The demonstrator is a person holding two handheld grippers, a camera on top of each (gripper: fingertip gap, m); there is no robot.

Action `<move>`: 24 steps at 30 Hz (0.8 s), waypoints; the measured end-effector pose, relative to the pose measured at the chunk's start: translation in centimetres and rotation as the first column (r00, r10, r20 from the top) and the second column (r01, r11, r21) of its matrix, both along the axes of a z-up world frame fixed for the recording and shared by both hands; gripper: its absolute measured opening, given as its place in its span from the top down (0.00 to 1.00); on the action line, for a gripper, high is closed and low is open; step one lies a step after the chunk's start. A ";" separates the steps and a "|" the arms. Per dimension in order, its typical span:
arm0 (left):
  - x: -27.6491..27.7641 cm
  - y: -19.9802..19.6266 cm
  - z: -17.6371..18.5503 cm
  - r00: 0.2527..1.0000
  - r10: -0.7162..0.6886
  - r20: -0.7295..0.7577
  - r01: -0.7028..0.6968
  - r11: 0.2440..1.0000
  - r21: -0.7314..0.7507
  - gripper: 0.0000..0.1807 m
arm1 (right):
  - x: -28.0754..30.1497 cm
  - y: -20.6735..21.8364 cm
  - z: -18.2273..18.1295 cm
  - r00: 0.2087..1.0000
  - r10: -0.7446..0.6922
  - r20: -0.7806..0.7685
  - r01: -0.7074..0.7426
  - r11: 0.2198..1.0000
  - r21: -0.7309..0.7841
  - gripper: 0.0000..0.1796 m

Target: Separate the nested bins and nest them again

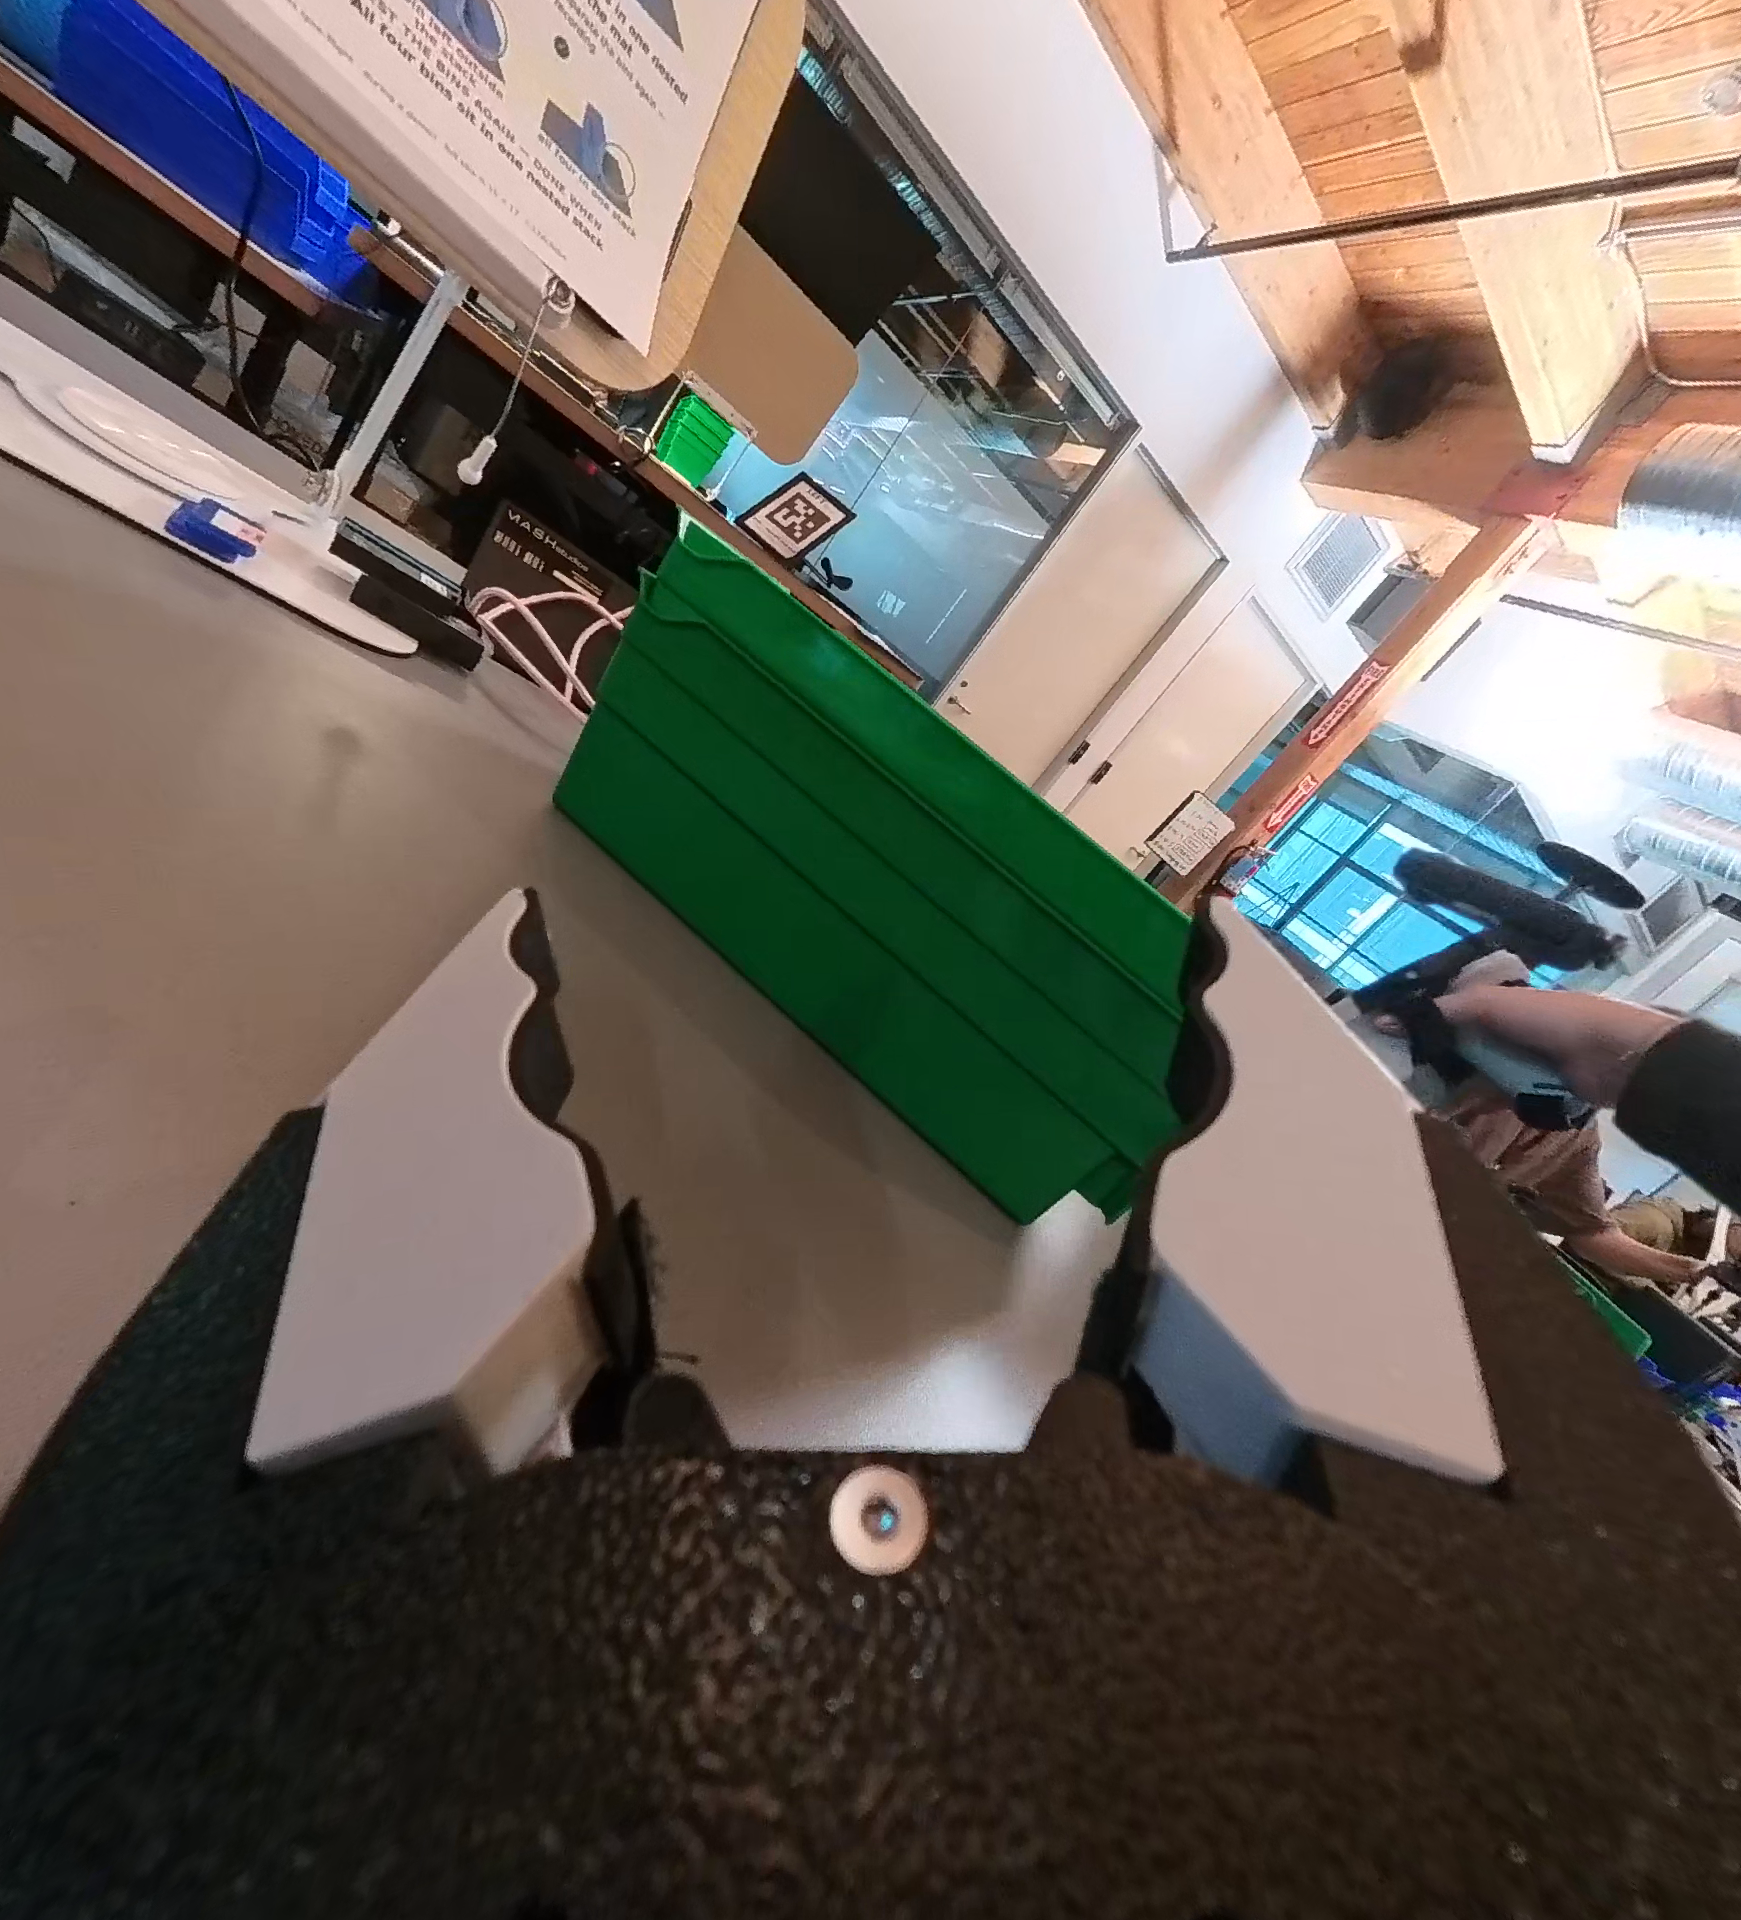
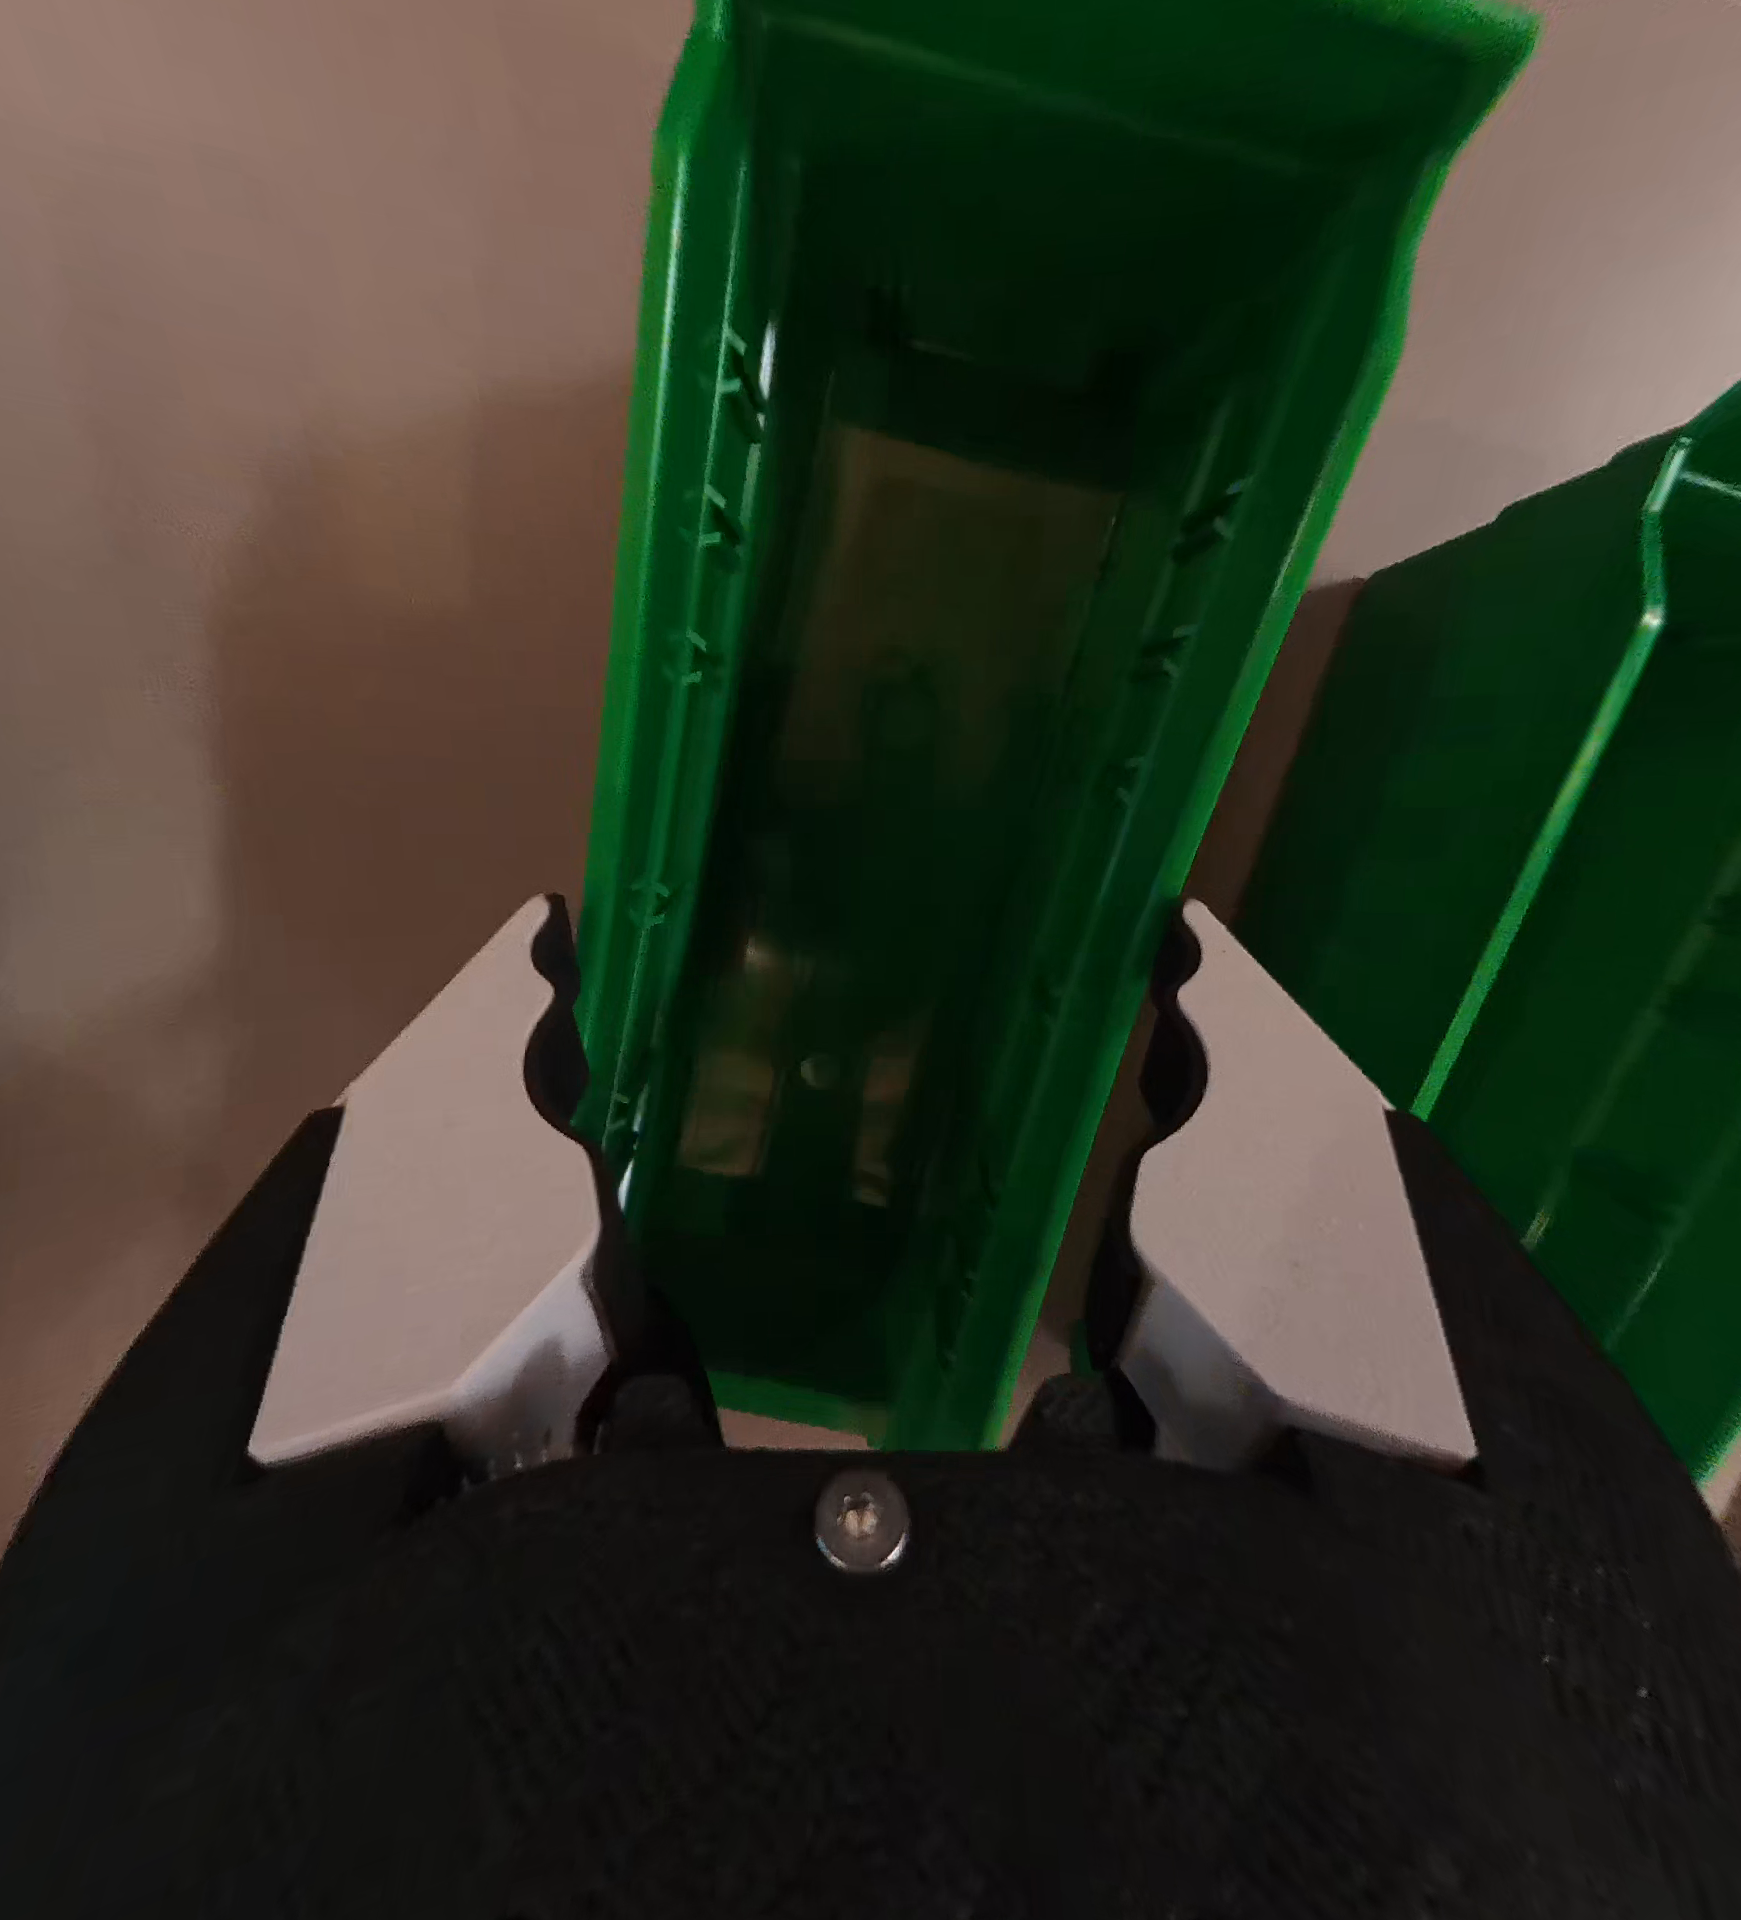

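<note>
A stack of nested green bins (image 1: 845, 821) lies on the grey table (image 1: 170, 831), seen side-on in the left wrist view. My left gripper (image 1: 866, 914) is open and empty just short of the stack, its right finger near the stack's corner. The right gripper (image 1: 1510, 925), held by a hand (image 1: 1531, 1029), hovers beyond the stack. In the right wrist view a single green bin (image 2: 949, 675) shows open side up between the fingers of my open right gripper (image 2: 868, 914). Its left rim is next to the left pad. More green bin (image 2: 1624, 883) stands to its right.
A white mat with a lamp stand (image 1: 357, 416) and a small blue object (image 1: 211, 520) lies at the table's back left. A sign board (image 1: 492, 135) stands above it. White cables (image 1: 544, 623) run behind the stack. The table edge (image 1: 1209, 1340) runs close beside the stack.
</note>
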State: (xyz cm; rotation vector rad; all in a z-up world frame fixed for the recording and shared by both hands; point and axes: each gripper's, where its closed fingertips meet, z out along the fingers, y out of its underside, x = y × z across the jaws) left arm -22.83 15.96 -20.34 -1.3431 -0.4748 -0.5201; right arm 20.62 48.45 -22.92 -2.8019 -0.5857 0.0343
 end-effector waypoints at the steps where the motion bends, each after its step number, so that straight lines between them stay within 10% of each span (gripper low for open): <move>1: 0.0 0.0 0.0 1.000 0.000 0.002 0.000 1.000 0.002 0.35 | 0.0 -0.2 -0.1 1.000 0.004 -0.010 -0.004 1.000 -0.009 0.37; 5: 0.0 0.0 0.0 1.000 0.000 0.002 0.000 1.000 0.000 0.35 | -0.4 -1.1 0.1 0.999 0.031 -0.026 -0.032 0.999 -0.024 0.33; 8: 0.0 0.0 0.0 1.000 0.001 -0.001 -0.001 1.000 -0.002 0.35 | -4.1 1.2 5.3 0.987 0.115 -0.109 -0.086 0.967 0.238 0.28; 13: 0.1 0.4 -0.3 1.000 -0.002 -0.013 0.001 1.000 -0.022 0.35 | -20.4 -4.1 13.1 0.769 0.507 -0.390 -0.341 0.841 0.420 0.24; 17: 0.1 0.4 -0.3 1.000 -0.006 -0.011 0.006 1.000 -0.024 0.35 | -30.4 -11.5 10.9 0.607 0.725 -0.325 -0.641 0.689 0.338 0.11; 24: 0.1 0.2 -0.1 1.000 -0.012 0.009 0.012 1.000 -0.003 0.35 | -37.1 -14.3 3.7 0.578 0.814 -0.062 -0.807 0.581 0.108 0.20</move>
